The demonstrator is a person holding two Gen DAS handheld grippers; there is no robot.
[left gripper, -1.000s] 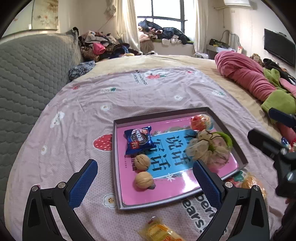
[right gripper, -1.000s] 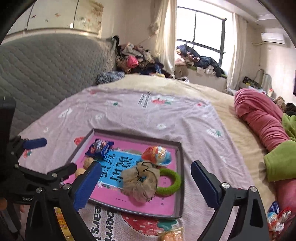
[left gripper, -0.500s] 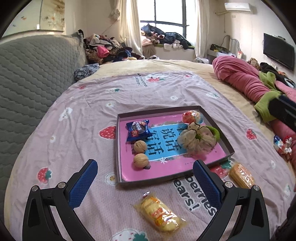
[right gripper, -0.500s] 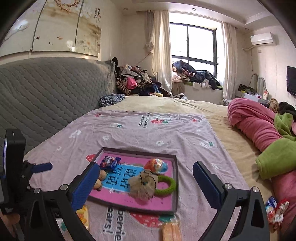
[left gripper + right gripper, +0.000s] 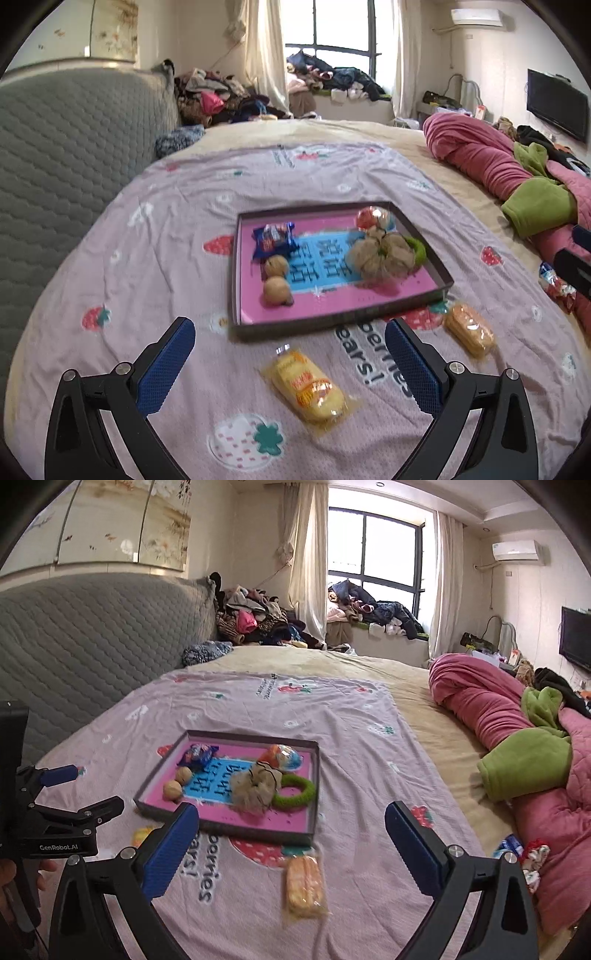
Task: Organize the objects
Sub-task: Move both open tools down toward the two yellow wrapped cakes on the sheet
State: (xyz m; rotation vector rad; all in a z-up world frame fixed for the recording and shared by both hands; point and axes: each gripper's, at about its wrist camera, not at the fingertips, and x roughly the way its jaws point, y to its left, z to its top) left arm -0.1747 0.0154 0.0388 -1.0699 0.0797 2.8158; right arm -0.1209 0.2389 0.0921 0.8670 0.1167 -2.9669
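Note:
A dark-rimmed pink tray (image 5: 332, 319) (image 5: 221, 827) lies on the bed. Inside are a blue snack packet (image 5: 273, 238) (image 5: 197, 755), two walnuts (image 5: 277, 290) (image 5: 173, 789), a beige scrunchie (image 5: 382, 256) (image 5: 255, 786), a green ring (image 5: 295, 794) and a red-orange wrapped sweet (image 5: 371, 218) (image 5: 282, 756). On the sheet in front of the tray lie a yellow wrapped cake (image 5: 308, 387) and an orange one (image 5: 469, 332) (image 5: 304, 886). My left gripper (image 5: 290, 363) is open above the yellow cake. My right gripper (image 5: 291, 843) is open just above the orange one.
The pink strawberry-print sheet (image 5: 166, 240) covers a beige bed with a grey quilted headboard (image 5: 92, 635) on the left. Rolled pink and green blankets (image 5: 517, 738) lie on the right, with small wrapped snacks (image 5: 524, 853) beside them. Clothes are piled by the window.
Both grippers have pulled back and up from the tray, so the two wrapped cakes on the sheet now show. Both stay open. The tray's contents have not moved.

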